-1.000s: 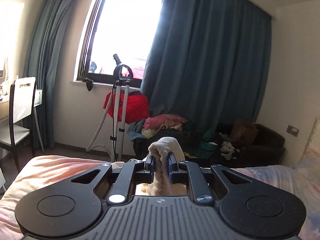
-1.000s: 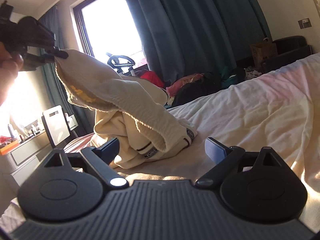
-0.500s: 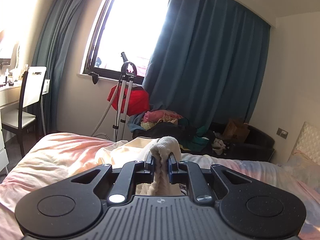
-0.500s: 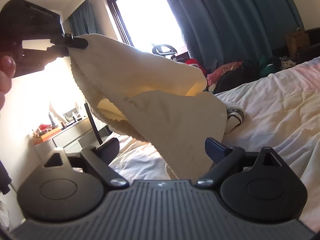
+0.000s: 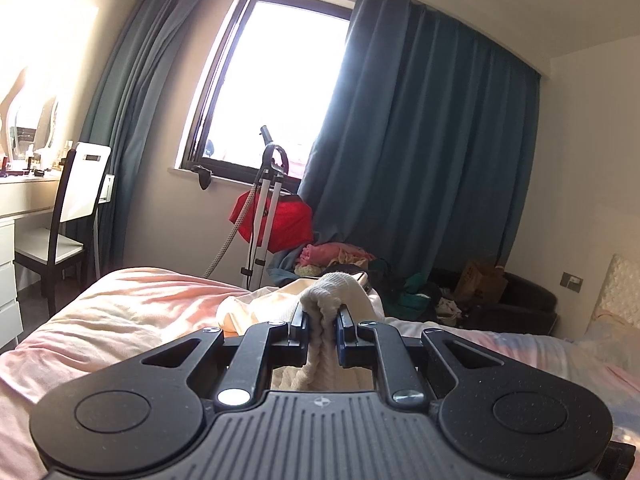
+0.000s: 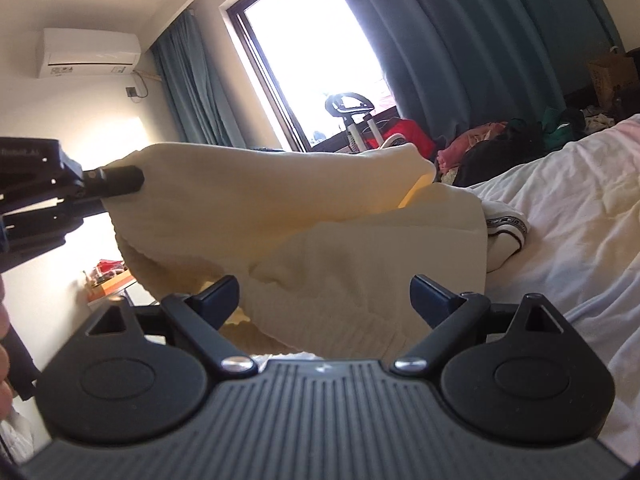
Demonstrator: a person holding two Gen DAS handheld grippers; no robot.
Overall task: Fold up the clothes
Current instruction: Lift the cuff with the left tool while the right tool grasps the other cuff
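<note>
A cream knit garment [image 6: 304, 216] with a dark-striped cuff [image 6: 508, 224] hangs above the bed. My left gripper [image 5: 322, 322] is shut on a bunched ribbed edge of it [image 5: 332, 288]; the same gripper shows at the left of the right wrist view [image 6: 120, 180], holding the cloth up. My right gripper [image 6: 324, 292] is open, its jaws on either side of the garment's hanging lower edge, not closed on it. The far end of the garment rests on the bed.
The bed [image 6: 568, 208] has a white and pink sheet [image 5: 132, 304]. A chair [image 5: 72, 216] and desk stand at the left. A garment steamer [image 5: 268, 208], a clothes pile [image 5: 340, 256] and a dark sofa [image 5: 512, 296] stand beneath the window and curtain.
My left gripper has lifted the garment higher, spreading it out. My right gripper has come up closer under the cloth, so the hanging edge now lies between its open jaws.
</note>
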